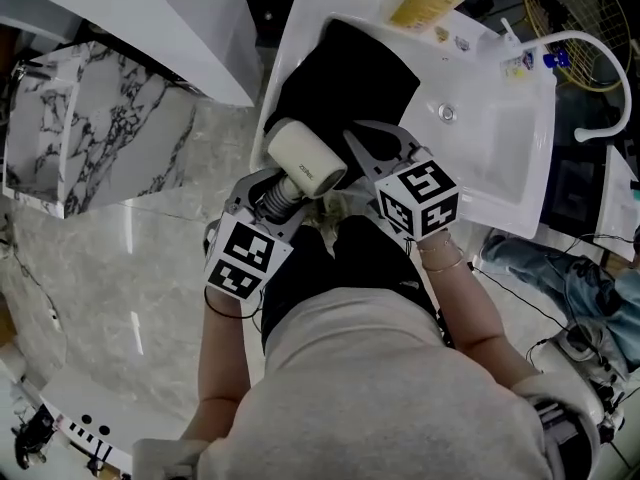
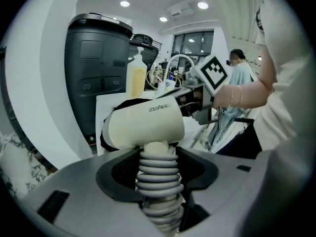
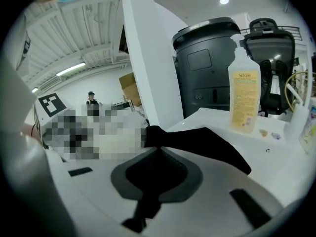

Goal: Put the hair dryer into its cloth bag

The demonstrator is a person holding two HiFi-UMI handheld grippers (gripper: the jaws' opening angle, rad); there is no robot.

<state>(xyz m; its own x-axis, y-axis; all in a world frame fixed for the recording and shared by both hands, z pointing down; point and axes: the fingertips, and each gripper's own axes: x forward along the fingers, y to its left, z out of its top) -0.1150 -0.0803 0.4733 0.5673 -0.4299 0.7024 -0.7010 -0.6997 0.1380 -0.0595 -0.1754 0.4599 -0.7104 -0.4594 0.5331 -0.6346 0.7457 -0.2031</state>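
Washbasin (image 1: pixel 497 143); black cloth bag (image 1: pixel 350 73); hair dryer (image 1: pixel 305 156)

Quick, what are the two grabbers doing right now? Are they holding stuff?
Left gripper: closed, holding the hair dryer by its ribbed handle.
Right gripper: closed, pinching the edge of the black cloth bag.

On dryer (image 2: pixel 148 125) barrel, small grey capitals reading roughly "ZEABC", last letter unsure. On yellow bottle (image 3: pixel 244 93), a label headed by a short brand word beginning "S"; remaining letters and finer print below too small to read.
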